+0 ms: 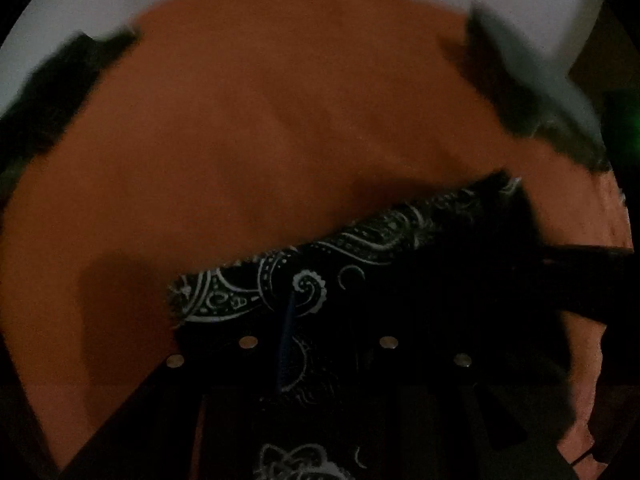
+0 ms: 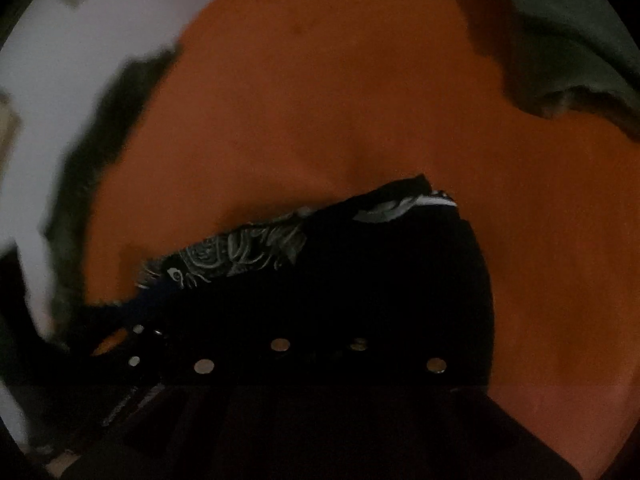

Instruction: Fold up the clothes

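Pointing steeply down — both grippers (image 1: 316, 320) (image 2: 320, 280) on bandana (image 1: 360, 240).

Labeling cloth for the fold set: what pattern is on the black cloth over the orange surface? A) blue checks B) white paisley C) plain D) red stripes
B: the black cloth shows white paisley swirls and dots as it lies on the orange surface.
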### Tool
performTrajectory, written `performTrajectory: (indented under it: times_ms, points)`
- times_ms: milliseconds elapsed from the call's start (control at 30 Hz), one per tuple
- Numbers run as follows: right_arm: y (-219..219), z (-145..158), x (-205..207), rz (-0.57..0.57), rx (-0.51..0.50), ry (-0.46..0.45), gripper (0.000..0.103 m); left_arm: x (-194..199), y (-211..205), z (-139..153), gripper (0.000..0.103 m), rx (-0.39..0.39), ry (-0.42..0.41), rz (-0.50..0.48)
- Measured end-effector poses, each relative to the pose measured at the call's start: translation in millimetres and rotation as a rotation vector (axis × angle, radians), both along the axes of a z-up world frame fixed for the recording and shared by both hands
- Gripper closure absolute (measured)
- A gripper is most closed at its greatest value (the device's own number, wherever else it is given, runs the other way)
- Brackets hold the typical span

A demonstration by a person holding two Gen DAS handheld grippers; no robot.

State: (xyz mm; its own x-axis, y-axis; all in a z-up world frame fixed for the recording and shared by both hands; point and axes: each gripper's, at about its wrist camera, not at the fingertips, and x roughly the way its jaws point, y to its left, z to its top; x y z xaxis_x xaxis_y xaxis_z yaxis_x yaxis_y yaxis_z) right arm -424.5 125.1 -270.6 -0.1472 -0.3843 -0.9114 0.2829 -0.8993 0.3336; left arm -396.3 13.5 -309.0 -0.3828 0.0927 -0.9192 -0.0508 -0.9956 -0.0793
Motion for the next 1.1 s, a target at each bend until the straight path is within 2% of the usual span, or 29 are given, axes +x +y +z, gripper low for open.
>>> performTrajectory:
  times_ms: [67, 133, 167, 233, 300, 400, 467, 533, 567, 667, 733, 767, 833, 900, 1000, 1100]
  points:
    - [2.8, -16.1, -5.2, -0.046, -0.03, -0.052, 0.103, -1.1, -0.7, 1.6, 0.078, 0.018, -0.022, 0.016]
    - [11.0, -3.7, 0.1, -0.096, -0.11, -0.038, 0.1, 13.2, -11.5, 20.0, 0.078, 0.113, -0.016, 0.053]
    - [16.6, 6.8, 5.0, -0.108, -0.138, 0.001, 0.1, 20.4, -16.5, 28.6, 0.078, 0.157, -0.014, 0.071]
    - [27.6, 27.6, 14.7, -0.133, -0.19, 0.079, 0.1, 36.6, -16.7, 31.9, 0.078, 0.164, -0.013, 0.084]
    - [33.8, 29.3, 12.4, -0.165, -0.069, 0.132, 0.1, 44.0, -9.6, 25.8, 0.078, 0.15, -0.028, 0.053]
    - [35.0, -11.1, -10.0, -0.171, -0.003, -0.006, 0.103, 44.0, 7.7, 4.1, 0.077, 0.099, -0.028, 0.005]
    - [34.6, -15.5, -13.3, -0.175, -0.014, -0.013, 0.103, 44.5, 7.1, 3.8, 0.076, 0.108, -0.024, 0.01]
    - [37.8, 1.8, -5.4, -0.197, -0.046, 0.011, 0.1, 51.0, -1.1, 15.8, 0.076, 0.143, -0.031, 0.046]
    - [44.0, 17.2, 7.0, -0.207, -0.126, 0.037, 0.1, 54.7, -5.0, 22.0, 0.076, 0.161, -0.034, 0.061]
    - [55.8, 36.5, 47.4, -0.193, -0.214, 0.062, 0.1, 79.2, -3.4, 39.4, 0.076, 0.22, -0.034, 0.001]
    - [63.1, 38.5, 79.6, -0.166, -0.246, 0.052, 0.1, 89.9, 0.0, 33.1, 0.076, 0.255, -0.07, -0.036]
    - [56.3, 30.1, 87.8, -0.139, -0.228, 0.041, 0.1, 96.9, 0.3, 28.0, 0.076, 0.269, -0.088, -0.042]
    - [45.4, 10.3, 100.4, -0.088, -0.174, 0.023, 0.1, 99.0, 4.2, 6.3, 0.076, 0.24, -0.115, -0.043]
    - [37.4, -11.9, 109.1, -0.041, -0.106, 0.01, 0.102, 97.1, 6.5, -12.3, 0.076, 0.243, -0.144, -0.03]
    - [48.9, -12.7, 102.0, -0.072, -0.132, -0.007, 0.103, 106.4, 8.2, 4.6, 0.076, 0.248, -0.127, -0.021]
    - [56.1, 13.2, 123.2, -0.055, -0.131, 0.068, 0.102, 137.8, 0.4, 25.3, 0.076, 0.304, -0.088, 0.008]
